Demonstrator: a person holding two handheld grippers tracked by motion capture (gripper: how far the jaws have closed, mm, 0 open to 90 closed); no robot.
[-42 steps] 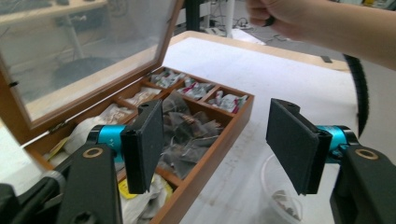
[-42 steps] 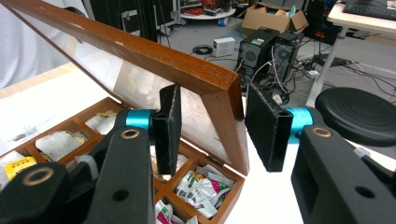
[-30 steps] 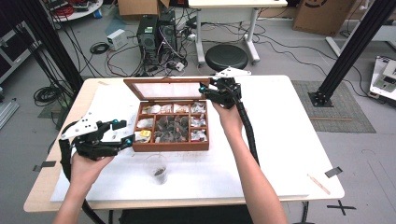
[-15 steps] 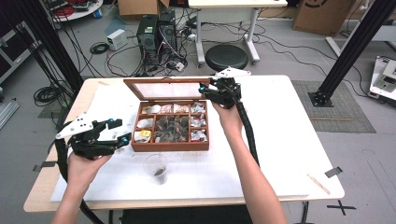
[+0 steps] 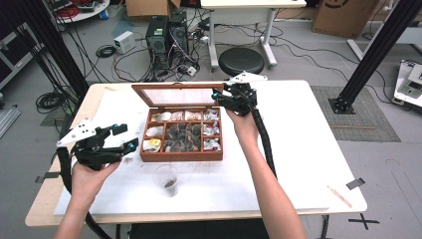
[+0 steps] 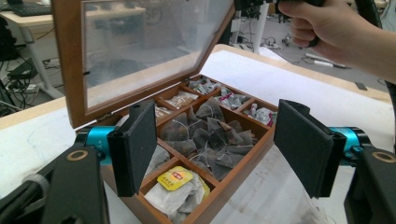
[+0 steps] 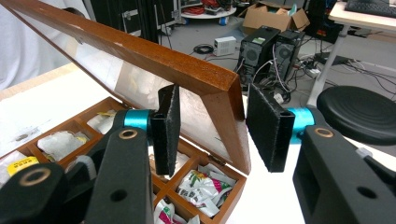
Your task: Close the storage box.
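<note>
White table (image 5: pixel 308 149); cup (image 5: pixel 166 180) before tea box (image 5: pixel 181 154), lid (image 5: pixel 171 94) raised.

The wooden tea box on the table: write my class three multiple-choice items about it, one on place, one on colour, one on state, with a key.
1. Where does the plastic cup stand?
A. inside the box
B. on the table in front of the box
C. on the lid

2. What colour is the tag on the tea bag in the near corner compartment?
A. yellow
B. blue
C. green

3. How is the lid of the wooden tea box?
A. shut flat
B. taken off
C. raised, its frame edge between the right gripper's open jaws

Key: 1 B, the high view shows it on the white sheet near the person; 2 A, the left gripper view shows yellow; 3 C, the right gripper view shows the jaws either side.
</note>
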